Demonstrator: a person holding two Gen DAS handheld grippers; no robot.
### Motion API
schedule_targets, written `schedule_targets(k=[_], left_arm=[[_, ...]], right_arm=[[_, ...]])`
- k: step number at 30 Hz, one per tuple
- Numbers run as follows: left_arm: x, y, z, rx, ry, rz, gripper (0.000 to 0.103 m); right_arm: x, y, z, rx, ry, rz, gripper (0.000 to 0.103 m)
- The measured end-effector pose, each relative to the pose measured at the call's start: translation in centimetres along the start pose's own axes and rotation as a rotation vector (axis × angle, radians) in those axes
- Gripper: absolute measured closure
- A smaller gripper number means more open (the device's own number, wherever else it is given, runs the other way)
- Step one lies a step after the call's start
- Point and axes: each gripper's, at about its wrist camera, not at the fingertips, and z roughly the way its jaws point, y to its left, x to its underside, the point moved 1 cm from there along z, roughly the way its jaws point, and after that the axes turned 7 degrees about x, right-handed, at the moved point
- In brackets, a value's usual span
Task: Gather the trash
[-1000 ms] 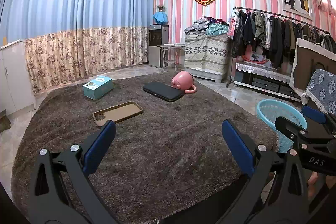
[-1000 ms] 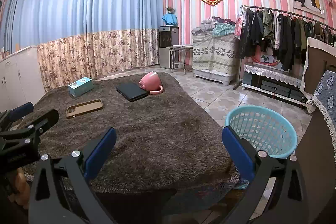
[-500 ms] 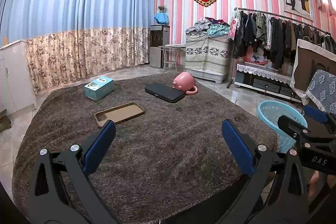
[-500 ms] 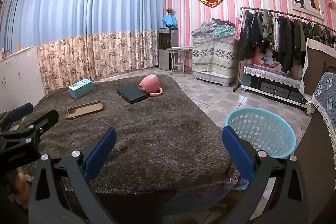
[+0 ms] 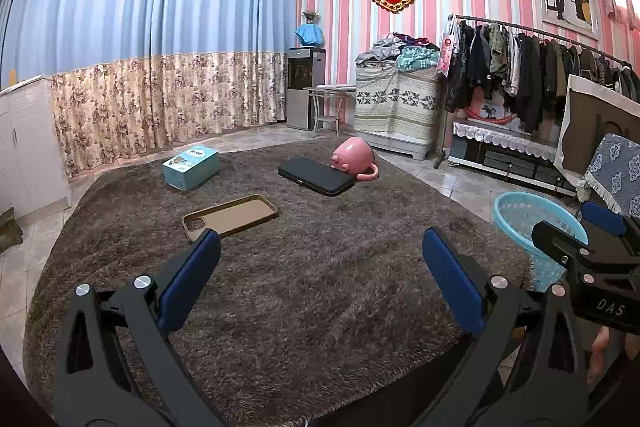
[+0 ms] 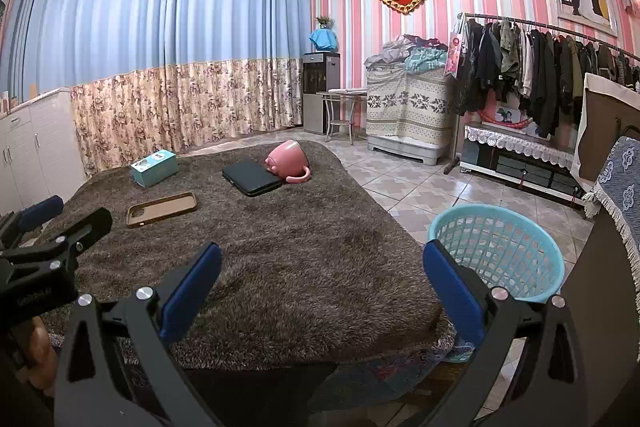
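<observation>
On a table covered with brown shaggy cloth [image 5: 304, 287] lie a brown phone case [image 5: 230, 216], a teal box [image 5: 191, 167], a black flat case [image 5: 316, 175] and a tipped pink mug [image 5: 354, 159]. My left gripper [image 5: 320, 263] hovers open over the near part of the cloth, holding nothing. My right gripper [image 6: 320, 275] is open too, above the table's near right corner [image 6: 420, 315]. A light-blue mesh basket [image 6: 496, 255] stands on the floor to the right of the table. The same phone case [image 6: 162, 209], box [image 6: 154, 167], black case [image 6: 252, 177] and mug [image 6: 289, 161] appear in the right wrist view.
A clothes rack [image 5: 532, 75] and low cabinet [image 5: 508, 155] line the right wall. A cloth-covered chest [image 5: 396, 107], a small table [image 5: 330, 103] and a water dispenser [image 5: 305, 87] stand at the back. White cabinets [image 6: 36, 151] are on the left. The floor is tiled [image 6: 404, 191].
Both grippers have drifted only slightly; the left wrist view has shifted a little so the table items sit marginally lower and right. Nothing was picked up or moved.
</observation>
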Motion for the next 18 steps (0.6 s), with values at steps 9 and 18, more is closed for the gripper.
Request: schedule_targets(k=[9,18], left_arm=[[0.09,-0.07,-0.02,0.000,0.000,0.001,0.005],[0.09,-0.01,0.00,-0.002,0.000,0.002,0.005]], right_arm=[[0.08,-0.01,0.03,0.000,0.001,0.001,0.005],[0.14,-0.11,0.04,0.000,0.000,0.000,0.005]])
